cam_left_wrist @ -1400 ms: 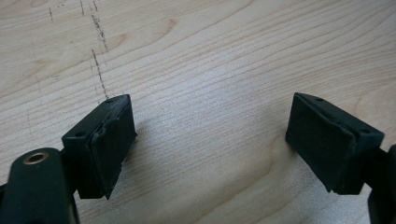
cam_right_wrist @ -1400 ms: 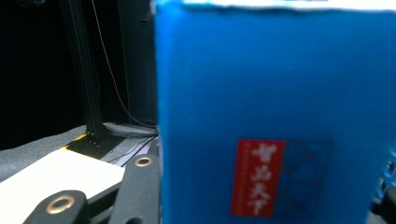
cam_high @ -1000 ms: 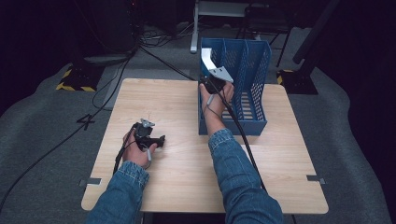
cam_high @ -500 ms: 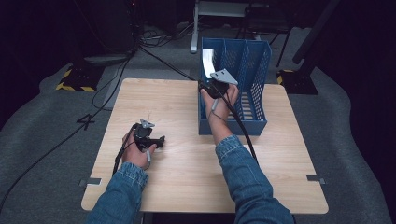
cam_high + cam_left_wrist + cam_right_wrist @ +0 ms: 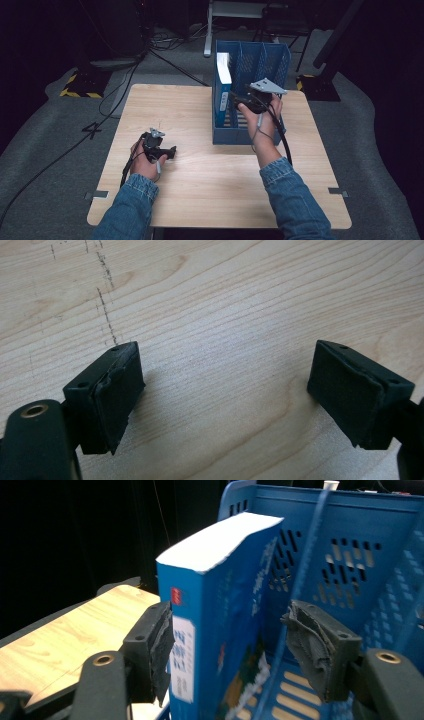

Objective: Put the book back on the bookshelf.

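Book [image 5: 220,615] upright in blue rack [image 5: 270,60]; right gripper [image 5: 227,645] spread astride it; left gripper [image 5: 225,395] spread over table [image 5: 200,170].

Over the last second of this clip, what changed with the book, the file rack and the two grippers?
The right gripper, which held the book raised above the blue file rack, lowered it into the rack's leftmost slot. Its jaws now stand apart, the left one against the book's spine and the right one clear, so the book looks released. The left gripper stayed open, resting on the table; the rack did not move.
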A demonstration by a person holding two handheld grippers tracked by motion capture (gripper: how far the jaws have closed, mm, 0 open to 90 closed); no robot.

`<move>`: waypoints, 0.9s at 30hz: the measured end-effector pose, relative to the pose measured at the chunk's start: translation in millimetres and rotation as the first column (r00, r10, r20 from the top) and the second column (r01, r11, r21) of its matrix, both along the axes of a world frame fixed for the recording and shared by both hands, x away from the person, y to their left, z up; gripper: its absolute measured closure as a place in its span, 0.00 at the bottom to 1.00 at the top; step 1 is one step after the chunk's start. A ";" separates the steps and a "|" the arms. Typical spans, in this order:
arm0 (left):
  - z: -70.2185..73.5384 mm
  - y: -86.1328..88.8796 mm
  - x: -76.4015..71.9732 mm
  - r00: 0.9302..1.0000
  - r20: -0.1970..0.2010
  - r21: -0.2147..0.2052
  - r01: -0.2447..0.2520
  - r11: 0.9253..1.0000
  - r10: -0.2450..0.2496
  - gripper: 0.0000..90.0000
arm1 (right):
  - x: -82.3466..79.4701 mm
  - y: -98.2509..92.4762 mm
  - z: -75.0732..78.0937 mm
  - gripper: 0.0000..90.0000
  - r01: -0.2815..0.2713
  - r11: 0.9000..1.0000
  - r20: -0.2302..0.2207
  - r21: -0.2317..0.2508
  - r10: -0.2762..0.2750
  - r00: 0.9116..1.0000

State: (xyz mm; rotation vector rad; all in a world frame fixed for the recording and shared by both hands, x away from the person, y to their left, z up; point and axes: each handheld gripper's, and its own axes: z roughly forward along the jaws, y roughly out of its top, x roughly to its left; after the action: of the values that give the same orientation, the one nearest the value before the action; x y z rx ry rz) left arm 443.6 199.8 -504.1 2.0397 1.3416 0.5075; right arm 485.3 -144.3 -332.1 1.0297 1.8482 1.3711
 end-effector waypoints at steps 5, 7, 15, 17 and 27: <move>-0.1 0.0 2.7 1.000 -0.003 0.000 0.005 1.000 -0.005 0.15 | -13.1 -25.6 3.0 0.39 -0.015 1.000 -0.030 -0.027 0.014 0.999; 0.1 0.3 3.5 1.000 -0.003 0.005 0.007 1.000 -0.007 0.15 | -18.2 -36.5 2.8 0.39 -0.015 0.999 -0.042 -0.034 0.014 0.999; -0.1 0.3 5.0 1.000 -0.002 0.000 0.008 1.000 -0.008 0.15 | -35.0 -85.0 -3.9 0.38 -0.019 0.999 -0.104 -0.051 0.013 0.994; -0.1 0.3 5.0 1.000 -0.002 0.000 0.008 1.000 -0.008 0.15 | -38.7 -97.3 -7.5 0.37 -0.017 0.998 -0.124 -0.062 0.009 0.992; 0.2 1.4 4.3 1.000 -0.007 -0.001 0.018 1.000 -0.018 0.15 | -57.6 -160.2 -32.5 0.34 0.008 0.997 -0.249 -0.082 -0.029 0.968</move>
State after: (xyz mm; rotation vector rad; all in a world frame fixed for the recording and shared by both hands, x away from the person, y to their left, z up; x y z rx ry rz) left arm 447.9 201.1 -503.9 2.0521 1.3265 0.4922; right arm 427.7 -304.4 -364.6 1.2210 2.0512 1.1894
